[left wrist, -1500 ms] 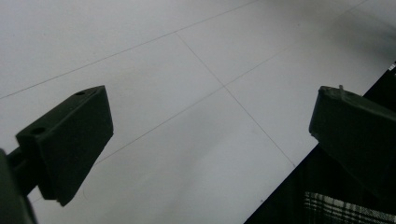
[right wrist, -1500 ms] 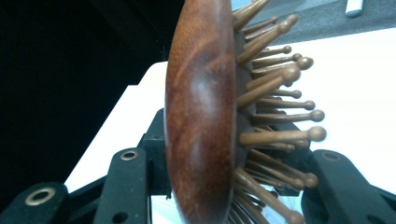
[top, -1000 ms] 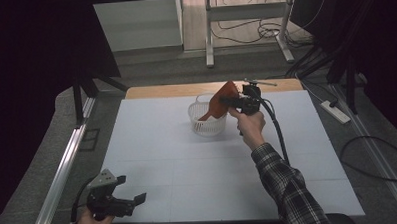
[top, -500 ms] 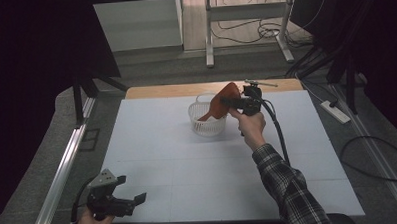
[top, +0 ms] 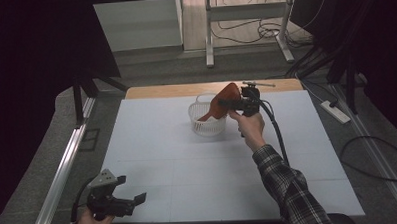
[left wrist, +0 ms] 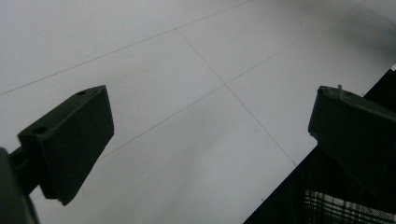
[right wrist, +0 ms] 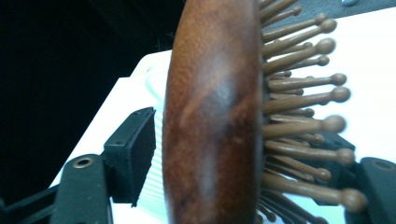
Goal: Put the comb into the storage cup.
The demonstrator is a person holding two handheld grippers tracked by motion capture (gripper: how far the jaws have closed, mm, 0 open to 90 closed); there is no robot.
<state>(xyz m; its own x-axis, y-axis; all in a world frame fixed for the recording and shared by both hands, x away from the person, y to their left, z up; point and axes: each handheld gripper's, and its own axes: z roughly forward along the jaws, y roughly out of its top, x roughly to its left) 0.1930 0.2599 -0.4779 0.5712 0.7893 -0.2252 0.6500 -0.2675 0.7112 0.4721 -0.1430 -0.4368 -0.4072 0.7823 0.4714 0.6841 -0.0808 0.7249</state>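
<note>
While the right gripper [top: 225, 104] is clamping a wooden hairbrush [top: 221, 103] by its head, one jaw on the back and one among the bristles, it is holding the brush tilted over a white basket [top: 205, 123] at the table's [top: 188, 167] far side, apparently to drop it in. At the near edge, the left gripper [top: 134, 202] is idling, jaws apart and empty.

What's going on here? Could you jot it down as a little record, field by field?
Held item: wooden hairbrush, pins to one side
Holder: right gripper, shut on the brush
Brush position: over the white basket, handle end dipping into it
Basket place: far middle of the white table
Left gripper: open, holding nothing, at the table's near left corner
</note>
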